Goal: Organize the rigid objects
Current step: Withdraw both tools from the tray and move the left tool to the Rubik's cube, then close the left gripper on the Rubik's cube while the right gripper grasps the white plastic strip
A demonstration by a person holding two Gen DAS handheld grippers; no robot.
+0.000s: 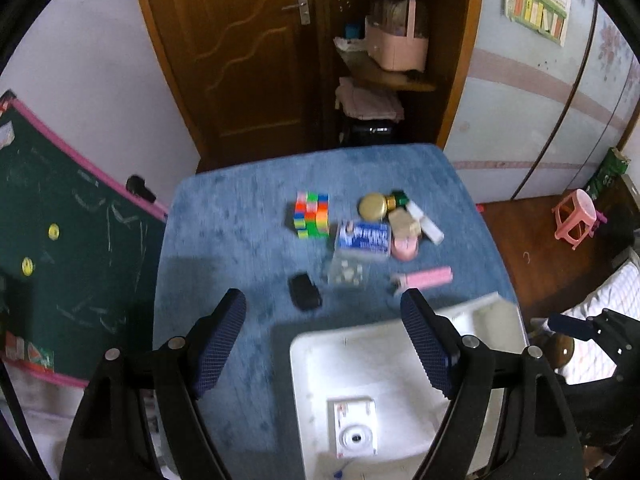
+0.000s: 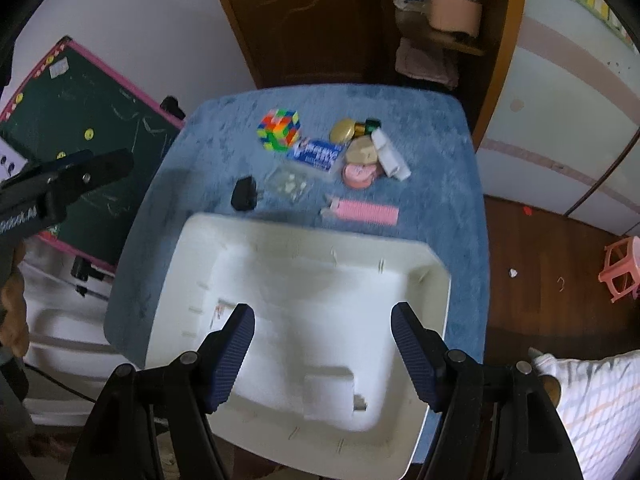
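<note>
Left claw (image 1: 324, 308): jaws apart, nothing between the pads. It hangs over the blue-covered counter (image 1: 224, 240). White bin (image 1: 320, 360) sits at its 5 o'clock, partly under the right finger; a small white camera-like box (image 1: 354, 428) lies on the bin floor.

Right claw (image 2: 322, 322): jaws apart, empty, directly above the white bin (image 2: 192, 264). The bin's interior fills the gap between the fingers.

Loose items all lie on the counter beyond the bin, at 12 o'clock from both claws, well clear of the pads:
- multicoloured puzzle cube (image 2: 279, 129), 11 o'clock of the group
- black plug adapter (image 2: 244, 193), nearest the bin's far rim, left side
- clear packet of small white pieces (image 2: 289, 183), just right of the adapter
- blue printed box (image 2: 318, 155), touching or just beside the cube
- gold round lid (image 2: 342, 130) with a green-and-gold piece beside it
- beige block (image 2: 361, 150) and pink round case (image 2: 361, 174), together
- white tube (image 2: 390, 155), tilted, at 3 o'clock of the beige block
- pink comb-like strip (image 2: 366, 212), lying flat near the bin's far rim, right side

Both views motion-blurred.
</note>
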